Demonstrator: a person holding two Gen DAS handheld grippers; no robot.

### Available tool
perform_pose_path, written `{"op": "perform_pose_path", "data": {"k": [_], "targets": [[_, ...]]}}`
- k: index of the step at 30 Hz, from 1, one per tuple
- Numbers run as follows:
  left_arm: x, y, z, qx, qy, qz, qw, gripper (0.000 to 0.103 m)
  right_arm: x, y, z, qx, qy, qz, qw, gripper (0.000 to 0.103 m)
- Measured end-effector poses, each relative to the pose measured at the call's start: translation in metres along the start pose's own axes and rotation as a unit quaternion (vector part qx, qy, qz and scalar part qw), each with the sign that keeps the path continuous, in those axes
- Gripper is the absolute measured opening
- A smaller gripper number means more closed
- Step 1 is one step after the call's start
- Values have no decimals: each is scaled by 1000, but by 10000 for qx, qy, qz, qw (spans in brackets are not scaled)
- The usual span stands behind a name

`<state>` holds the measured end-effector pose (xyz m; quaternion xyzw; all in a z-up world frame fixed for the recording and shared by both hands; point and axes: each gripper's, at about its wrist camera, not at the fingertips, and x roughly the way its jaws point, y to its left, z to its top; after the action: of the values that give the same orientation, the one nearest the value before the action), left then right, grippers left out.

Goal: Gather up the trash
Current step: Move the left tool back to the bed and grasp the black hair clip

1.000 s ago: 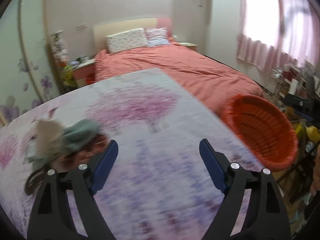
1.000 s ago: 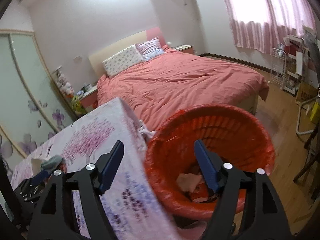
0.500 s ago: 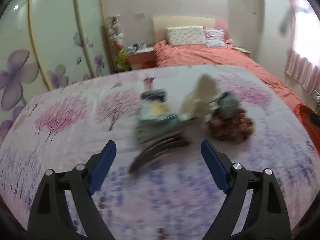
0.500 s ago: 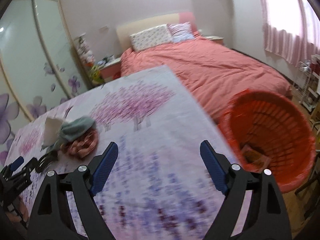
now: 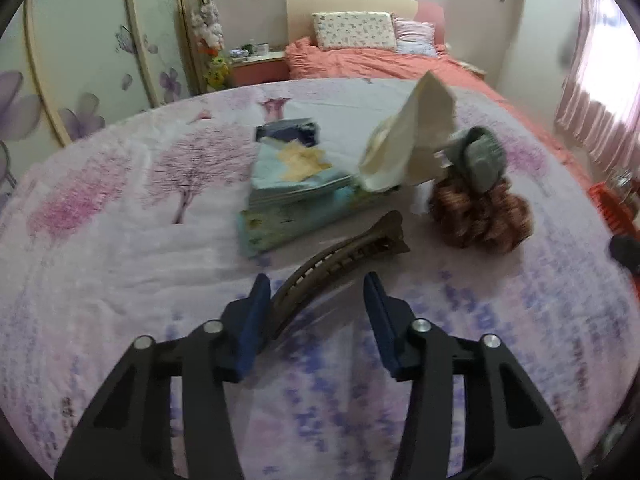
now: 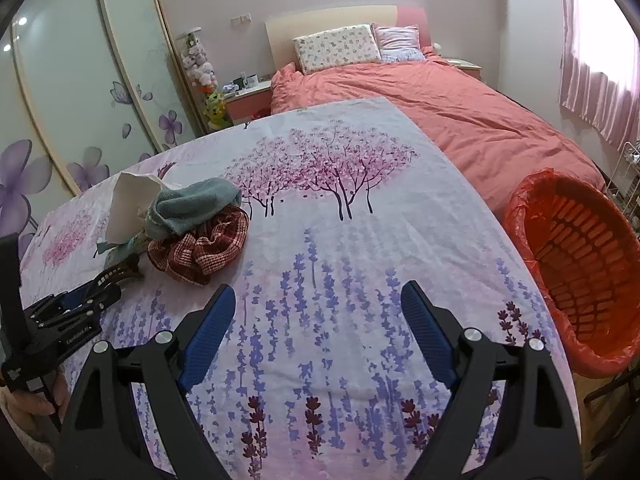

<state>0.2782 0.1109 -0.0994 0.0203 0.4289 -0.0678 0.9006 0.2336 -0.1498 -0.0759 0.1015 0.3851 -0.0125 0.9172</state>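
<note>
A crumpled white tissue point(image 5: 412, 144) stands on a table covered with a floral cloth point(image 5: 120, 240), beside a teal booklet point(image 5: 296, 184). A brown hair clip point(image 5: 344, 256) lies in front of them, its near end between the fingers of my left gripper point(image 5: 316, 300), which is open around it. A grey-green cloth point(image 5: 480, 156) sits on a red plaid scrunchie point(image 5: 484, 216). My right gripper point(image 6: 318, 312) is open and empty above the cloth's purple flower print. The red trash basket point(image 6: 580, 264) stands off the table's right edge. The left gripper also shows in the right wrist view point(image 6: 80, 300).
A bed with a coral cover point(image 6: 440, 96) lies beyond the table. Sliding wardrobe doors with purple flowers point(image 6: 80, 80) stand at the left. A nightstand point(image 6: 244, 96) is by the bed. Pink curtains point(image 6: 600, 60) hang at the right. A wire rack point(image 6: 628, 176) stands behind the basket.
My left gripper swung left from the basket side, came down close to the hair clip and narrowed around it. My right gripper swung left from over the basket to over the table.
</note>
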Motion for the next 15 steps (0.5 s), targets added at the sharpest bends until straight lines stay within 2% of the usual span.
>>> {"op": "perform_pose_path", "data": {"k": [1,3,12,14,15], "targets": [[0,0,1,-84,39,-315,9995,40,1,0,0,13,17,-1,10000,85],[0,-2,2,-168,87,-469,9987,39,5,-1,0,54,64,12,10000,85],[13,-30,17,224,58,-56,9997,38,15,1,-1,110,211,70,9997,85],[18,-32,19,267,80,-20,9996,28,17,3,-1,105,225,80,9997,85],[19,-35,19,321,67,75,9994,28,17,4,0,100,232,89,9996,85]]}}
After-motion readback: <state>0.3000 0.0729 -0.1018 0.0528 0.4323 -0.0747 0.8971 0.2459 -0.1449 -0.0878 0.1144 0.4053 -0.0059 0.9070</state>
